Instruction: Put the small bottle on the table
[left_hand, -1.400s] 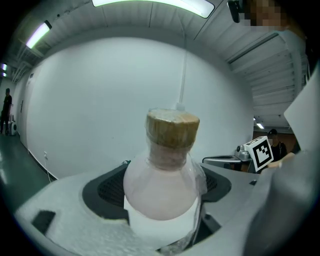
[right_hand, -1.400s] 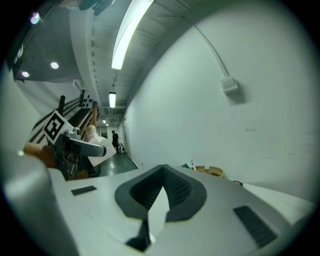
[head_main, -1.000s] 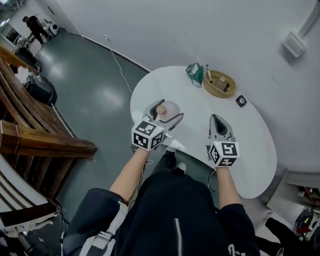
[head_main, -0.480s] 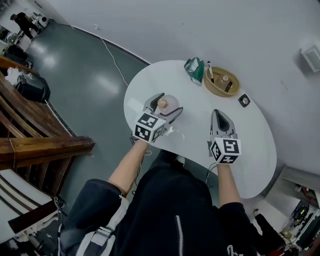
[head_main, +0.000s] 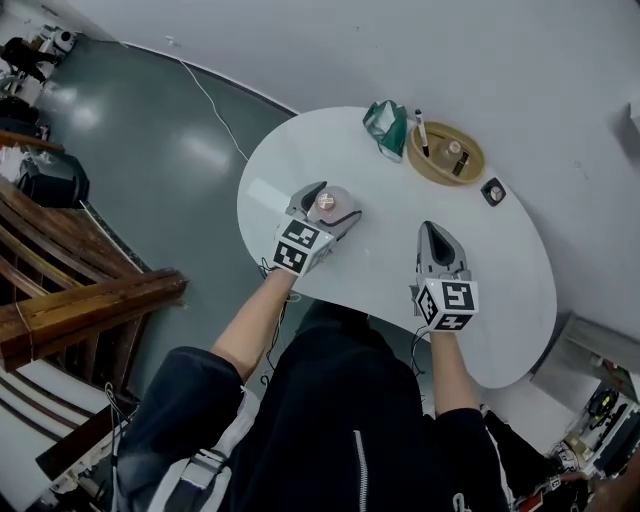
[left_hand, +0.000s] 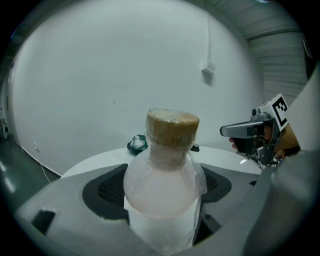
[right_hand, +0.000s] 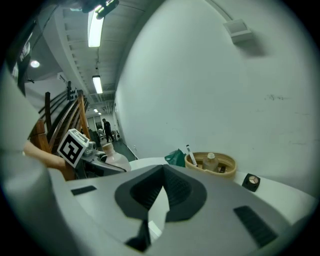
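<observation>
A small clear bottle (left_hand: 162, 192) with pale pink-white contents and a tan cap stands upright between the jaws of my left gripper (head_main: 328, 207), which is shut on it. In the head view the bottle (head_main: 327, 203) is over the left part of the white table (head_main: 390, 195); whether its base touches the tabletop is hidden. My right gripper (head_main: 437, 243) is shut and empty over the table's near middle, to the right of the bottle. The right gripper view shows the bottle (right_hand: 114, 156) and the left gripper's marker cube at its left.
At the table's far side stand a shallow tan basket (head_main: 445, 154) holding a small bottle and a pen, a green folded pouch (head_main: 388, 123) and a small dark square compact (head_main: 493, 190). A wall lies behind the table. Wooden racks (head_main: 60, 270) stand at the left on the grey floor.
My left gripper has carried the bottle a little farther in over the table. The right gripper has stayed about where it was. The head camera has shifted.
</observation>
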